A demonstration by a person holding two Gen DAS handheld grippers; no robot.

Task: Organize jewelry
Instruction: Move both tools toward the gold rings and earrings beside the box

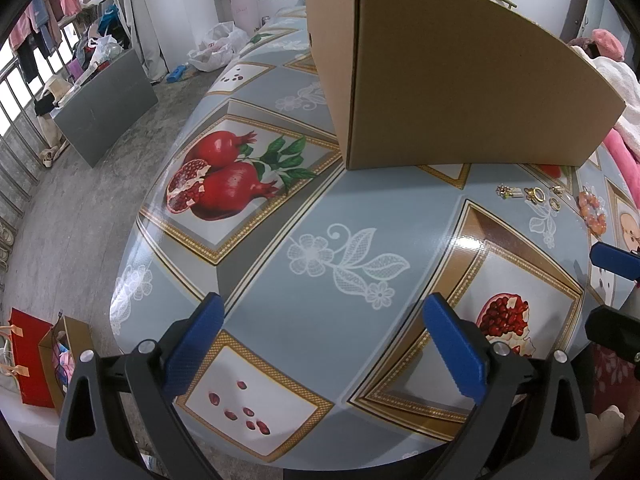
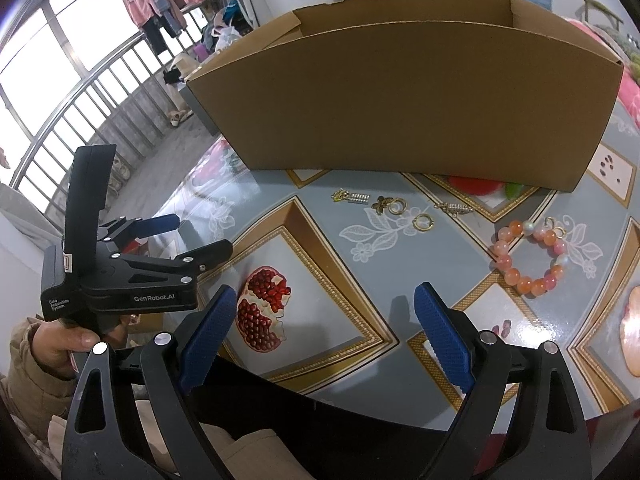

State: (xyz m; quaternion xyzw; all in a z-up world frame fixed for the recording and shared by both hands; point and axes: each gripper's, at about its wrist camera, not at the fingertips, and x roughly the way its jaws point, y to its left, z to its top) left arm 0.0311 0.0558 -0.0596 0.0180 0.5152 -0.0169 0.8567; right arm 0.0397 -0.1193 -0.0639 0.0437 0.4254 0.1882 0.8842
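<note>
Jewelry lies on the patterned table in front of an open cardboard box (image 2: 400,100): an orange bead bracelet (image 2: 530,256), gold hoop earrings (image 2: 421,222), a butterfly piece (image 2: 381,204), a small chain piece (image 2: 352,197) and another (image 2: 454,208). In the left wrist view the pieces (image 1: 534,194), the bracelet (image 1: 594,212) and the box (image 1: 460,80) sit far right. My left gripper (image 1: 320,340) is open and empty over the table's near left part; it also shows in the right wrist view (image 2: 192,236). My right gripper (image 2: 324,336) is open and empty, short of the jewelry.
The table (image 1: 280,220) has a glossy cloth with pomegranate prints. Its left edge drops to a concrete floor with a grey board (image 1: 108,112) and bags (image 1: 32,364). Pink bedding (image 1: 624,128) lies at the right. Windows and hanging clothes stand behind.
</note>
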